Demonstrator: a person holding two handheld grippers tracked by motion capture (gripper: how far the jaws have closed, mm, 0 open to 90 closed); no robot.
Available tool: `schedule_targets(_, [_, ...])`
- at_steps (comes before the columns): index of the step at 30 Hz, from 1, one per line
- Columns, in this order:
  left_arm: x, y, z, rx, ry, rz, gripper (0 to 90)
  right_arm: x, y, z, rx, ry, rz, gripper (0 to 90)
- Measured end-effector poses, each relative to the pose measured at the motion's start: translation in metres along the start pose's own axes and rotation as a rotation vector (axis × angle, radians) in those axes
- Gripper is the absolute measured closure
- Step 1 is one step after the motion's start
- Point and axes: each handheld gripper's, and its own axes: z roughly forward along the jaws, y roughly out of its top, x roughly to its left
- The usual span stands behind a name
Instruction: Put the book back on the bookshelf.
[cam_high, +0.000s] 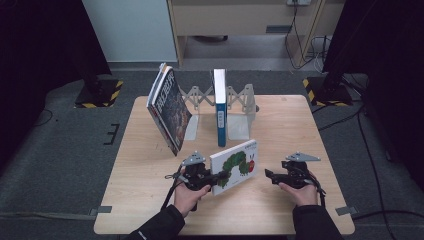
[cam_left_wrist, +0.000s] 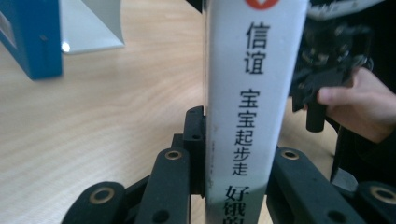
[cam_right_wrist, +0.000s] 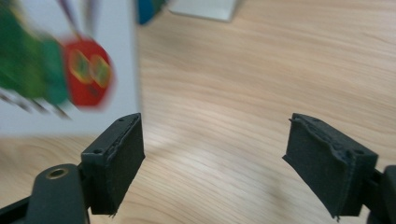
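Observation:
A white picture book with a green caterpillar on its cover (cam_high: 234, 166) stands tilted on its lower edge near the table's front middle. My left gripper (cam_high: 215, 178) is shut on its lower left corner. In the left gripper view the book's white spine (cam_left_wrist: 252, 93) with black characters stands pressed between the two black jaws of that gripper (cam_left_wrist: 238, 140). My right gripper (cam_high: 270, 176) is just right of the book, open and apart from it. In the right gripper view its pads stand wide with bare wood between them (cam_right_wrist: 215, 154), and the blurred cover (cam_right_wrist: 60, 70) is at the upper left.
A metal accordion book rack (cam_high: 240, 112) stands at the back of the wooden table (cam_high: 300, 130). One blue-and-white book (cam_high: 220, 107) stands upright in it. Two dark books (cam_high: 169, 107) lean at its left end. The blue book (cam_left_wrist: 32, 42) and a bookend (cam_left_wrist: 93, 28) appear beyond my left gripper.

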Motion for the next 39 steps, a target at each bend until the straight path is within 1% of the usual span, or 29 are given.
schedule_targets(3, [0.001,0.005,-0.005,-0.019,0.010,-0.001,74.5,-0.005,-0.002,0.002,0.034,-0.031,0.009,16.3])
schedule_targets(5, [0.001,0.009,-0.009,-0.032,0.020,0.000,74.5,-0.008,-0.003,0.002,0.041,-0.043,0.001,15.7])
schedule_targets(6, [0.001,0.011,-0.011,-0.042,0.022,-0.001,74.5,-0.010,-0.004,0.002,0.048,-0.052,0.005,15.4])
schedule_targets(9, [0.002,0.016,-0.015,-0.058,0.031,0.002,74.5,-0.013,-0.005,0.003,0.067,-0.075,-0.011,14.3])
schedule_targets(10, [0.002,0.019,-0.017,-0.066,0.036,0.001,74.5,-0.013,-0.006,0.003,0.073,-0.084,-0.009,13.8])
schedule_targets(11, [0.002,0.022,-0.019,-0.075,0.042,0.008,74.5,-0.014,-0.007,0.004,0.081,-0.093,-0.019,13.2])
schedule_targets(13, [0.001,0.025,-0.021,-0.087,0.043,0.009,74.5,-0.015,-0.008,0.006,0.103,-0.098,-0.021,11.5])
schedule_targets(15, [0.001,0.029,-0.023,-0.100,0.045,0.012,74.5,-0.016,-0.010,0.008,0.130,-0.113,-0.031,10.5])
schedule_targets(17, [0.001,0.032,-0.024,-0.104,0.055,0.020,74.5,-0.017,-0.011,0.009,0.144,-0.119,-0.031,9.5])
schedule_targets(20, [0.001,0.038,-0.025,-0.111,0.073,0.027,74.5,-0.019,-0.013,0.010,0.148,-0.137,-0.036,8.6])
schedule_targets(21, [0.001,0.040,-0.025,-0.116,0.079,0.026,74.5,-0.019,-0.013,0.010,0.155,-0.139,-0.031,8.3])
schedule_targets(24, [0.002,0.047,-0.024,-0.130,0.103,0.033,74.5,-0.021,-0.015,0.011,0.176,-0.147,-0.031,8.0])
schedule_targets(27, [0.001,0.053,-0.021,-0.140,0.119,0.042,74.5,-0.022,-0.016,0.012,0.183,-0.148,-0.032,7.7])
schedule_targets(29, [0.001,0.057,-0.018,-0.148,0.131,0.040,74.5,-0.022,-0.017,0.013,0.182,-0.149,-0.040,7.3])
schedule_targets(33, [0.000,0.064,-0.010,-0.167,0.156,0.050,74.5,-0.022,-0.018,0.013,0.170,-0.155,-0.056,6.9])
schedule_targets(36, [-0.001,0.067,-0.004,-0.167,0.173,0.064,74.5,-0.022,-0.019,0.014,0.169,-0.156,-0.059,6.1])
schedule_targets(39, [-0.002,0.069,0.002,-0.172,0.186,0.054,74.5,-0.021,-0.019,0.014,0.164,-0.159,-0.055,5.6])
